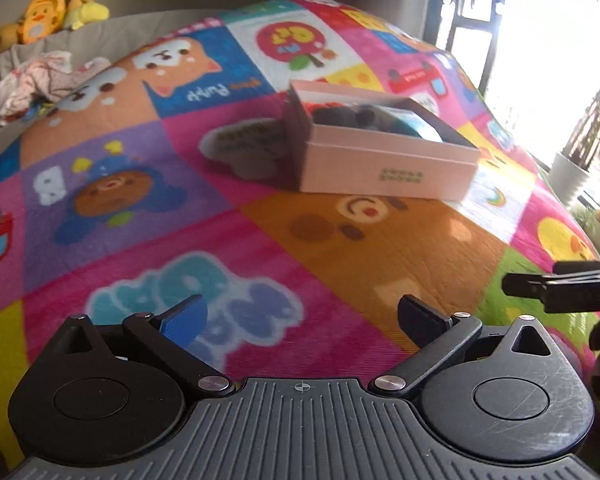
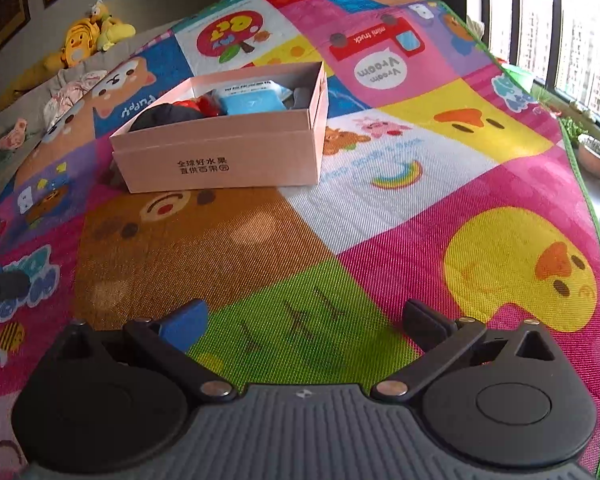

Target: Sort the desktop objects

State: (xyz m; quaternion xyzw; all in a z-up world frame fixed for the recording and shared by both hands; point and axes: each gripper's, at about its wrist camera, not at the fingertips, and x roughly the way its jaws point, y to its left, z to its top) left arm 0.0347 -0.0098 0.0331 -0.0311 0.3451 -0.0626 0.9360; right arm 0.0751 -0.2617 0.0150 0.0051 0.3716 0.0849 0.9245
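1. Here, in the left wrist view, the left gripper (image 1: 300,316) stands wide open and holds nothing. The shallow pink cardboard box (image 1: 384,170) lies above frame centre, slightly right, its long side running across the frame. A grey-and-white flat item (image 1: 244,148) on the colourful cartoon play mat (image 1: 140,216) touches its left wall.
2. In the right wrist view, the right gripper (image 2: 304,320) is likewise wide open and empty. The box (image 2: 220,160) sits upper left of centre, holding a blue packet (image 2: 252,100), something red and something dark; neither gripper looks clearly nearer.
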